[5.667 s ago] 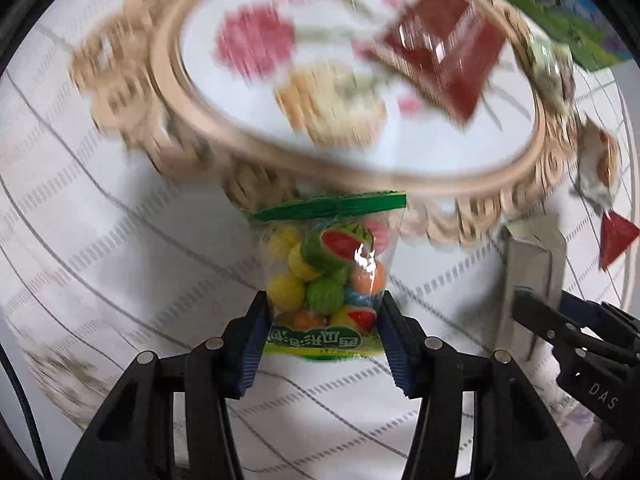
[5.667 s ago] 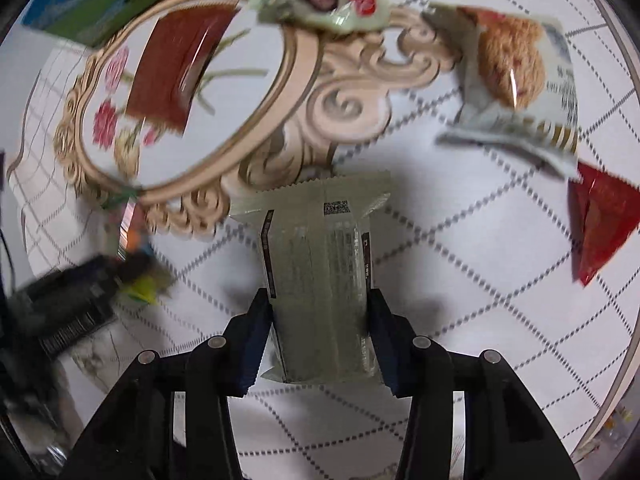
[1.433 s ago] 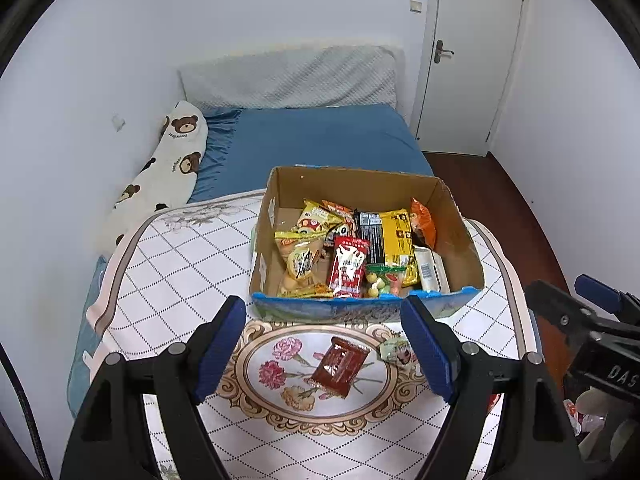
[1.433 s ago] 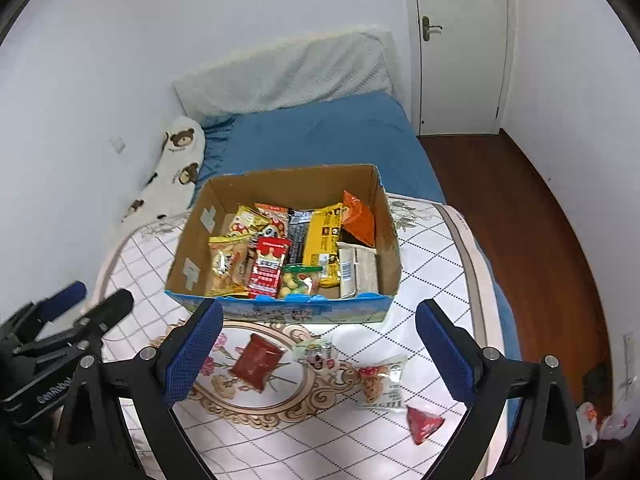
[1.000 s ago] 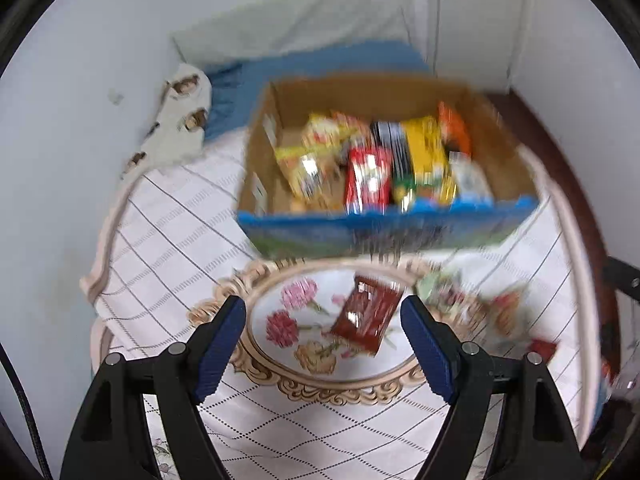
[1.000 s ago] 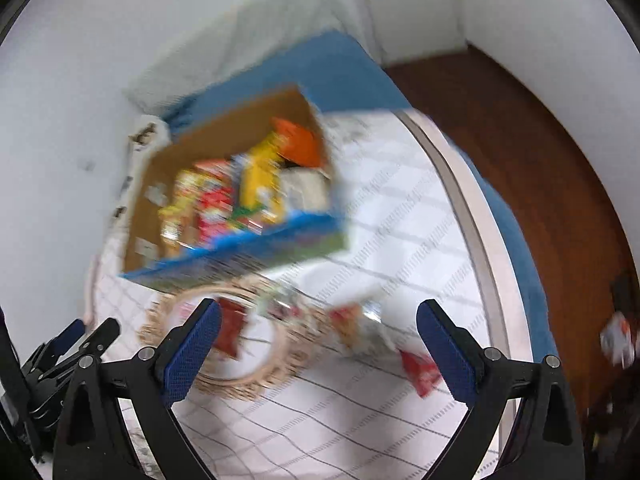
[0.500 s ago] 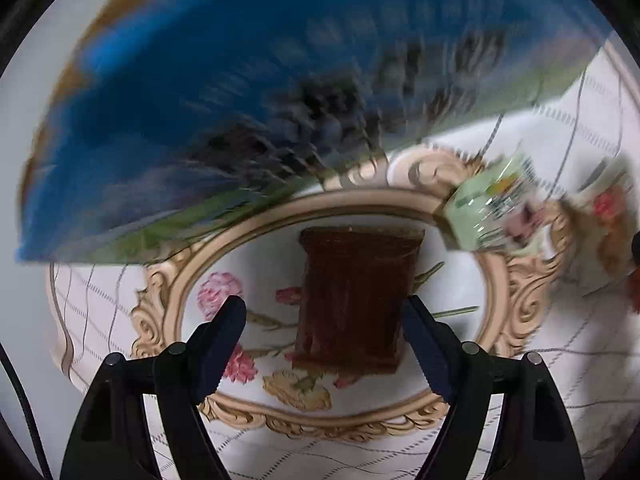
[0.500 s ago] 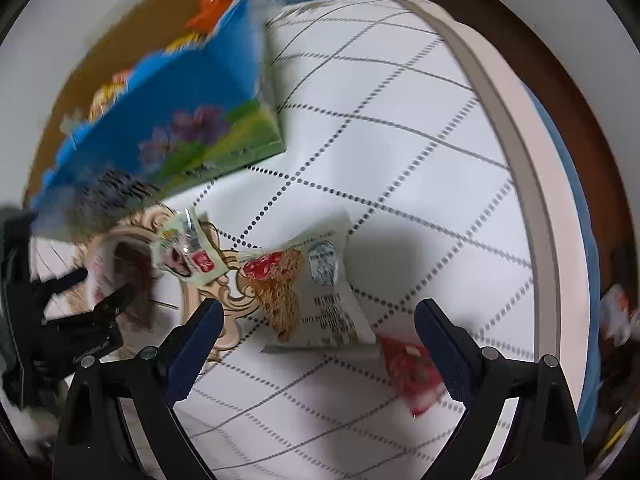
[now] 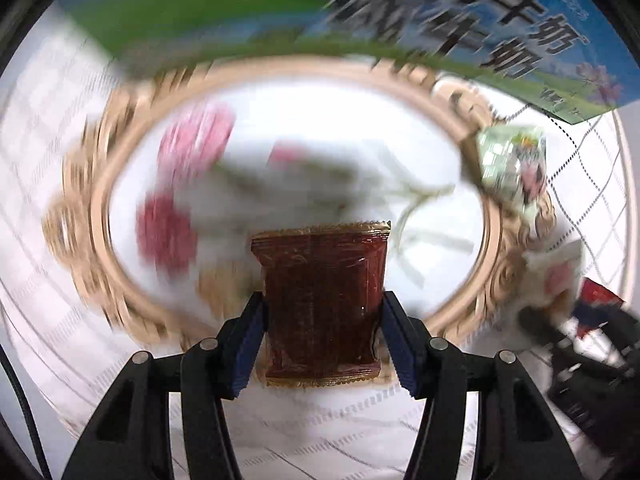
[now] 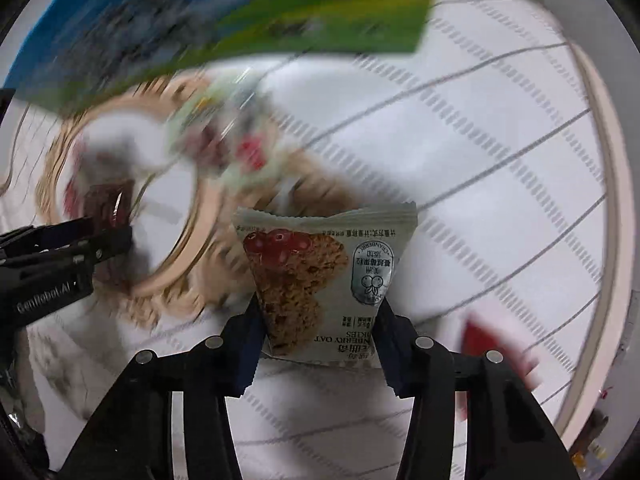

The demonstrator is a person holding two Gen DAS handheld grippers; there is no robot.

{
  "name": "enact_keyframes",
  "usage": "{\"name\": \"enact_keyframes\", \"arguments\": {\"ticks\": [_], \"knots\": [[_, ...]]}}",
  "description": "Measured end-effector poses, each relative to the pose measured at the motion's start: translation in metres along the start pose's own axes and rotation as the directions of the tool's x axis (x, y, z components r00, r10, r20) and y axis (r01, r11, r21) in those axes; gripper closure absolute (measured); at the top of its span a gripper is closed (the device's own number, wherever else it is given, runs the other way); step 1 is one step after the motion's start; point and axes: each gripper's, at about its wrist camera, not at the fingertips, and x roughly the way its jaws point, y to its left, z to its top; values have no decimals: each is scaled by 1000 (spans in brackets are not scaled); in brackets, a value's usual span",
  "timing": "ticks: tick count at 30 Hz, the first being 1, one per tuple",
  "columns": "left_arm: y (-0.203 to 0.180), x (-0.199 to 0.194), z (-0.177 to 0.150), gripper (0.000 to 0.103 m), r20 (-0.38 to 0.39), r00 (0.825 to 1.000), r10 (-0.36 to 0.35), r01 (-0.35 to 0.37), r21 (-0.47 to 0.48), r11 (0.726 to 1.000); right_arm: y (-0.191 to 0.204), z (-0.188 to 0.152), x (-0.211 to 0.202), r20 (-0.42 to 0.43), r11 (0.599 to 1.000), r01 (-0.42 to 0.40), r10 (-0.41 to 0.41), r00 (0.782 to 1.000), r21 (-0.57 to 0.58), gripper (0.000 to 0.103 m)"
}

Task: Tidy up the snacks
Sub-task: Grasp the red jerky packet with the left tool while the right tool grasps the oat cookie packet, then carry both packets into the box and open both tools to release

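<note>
In the left wrist view a dark red-brown snack packet (image 9: 322,280) stands between the blue pads of my left gripper (image 9: 323,308). The jaws are closing and the pads press its two sides. It stays sharp while the oval gold-framed flower pattern under it is blurred. In the right wrist view a pale cranberry oat cookie packet (image 10: 320,264) sits between the pads of my right gripper (image 10: 319,312), whose jaws are closing too and pinch its lower edges. Both grippers point down at the tablecloth. The left gripper (image 10: 100,236) also shows at the left of the right wrist view.
The blue and green front wall of the cardboard snack box (image 9: 460,20) (image 10: 200,20) fills the top of both views. A small green-white packet (image 9: 512,160) (image 10: 224,136) lies on the gold frame. A red packet (image 10: 488,344) lies to the right, near the table's edge.
Both grippers have dropped from above the box down to the tablecloth. Their jaws have narrowed from wide open onto the brown packet and the cookie packet.
</note>
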Motion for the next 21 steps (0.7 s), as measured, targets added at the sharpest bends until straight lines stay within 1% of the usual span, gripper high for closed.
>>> {"name": "enact_keyframes", "arguments": {"ticks": [2, 4, 8, 11, 14, 15, 17, 18, 21], "knots": [[9, 3, -13, 49, -17, 999, -33, 32, -44, 998, 8, -12, 7, -32, 999, -33, 33, 999, -2, 51], [17, 8, -26, 49, -34, 998, -52, 50, -76, 996, 15, -20, 14, -50, 999, -47, 46, 998, -1, 51], [23, 19, -35, 48, -63, 996, -68, 62, -84, 995, 23, -29, 23, -63, 999, -45, 45, 997, 5, 51], [22, 23, -32, 47, -61, 996, -62, 57, -79, 995, 25, -27, 26, -67, 999, -46, 47, 997, 19, 51], [23, 32, -36, 47, -57, 997, -45, 40, -70, 997, 21, -24, 28, -72, 997, -54, 58, 996, 54, 49], [18, 45, -39, 47, -55, 998, -40, 36, -65, 997, 19, -23, 29, -73, 996, -55, 60, 996, 65, 48], [21, 45, -40, 47, -52, 998, -34, 31, -61, 998, 20, -13, 30, -73, 995, -58, 64, 995, 86, 48], [10, 45, -42, 47, -52, 998, -32, 29, -59, 998, 17, -9, 29, -72, 994, -60, 67, 995, 95, 47], [12, 45, -42, 47, -52, 998, -31, 28, -59, 998, 13, -2, 30, -70, 992, -55, 63, 996, 109, 46]]}}
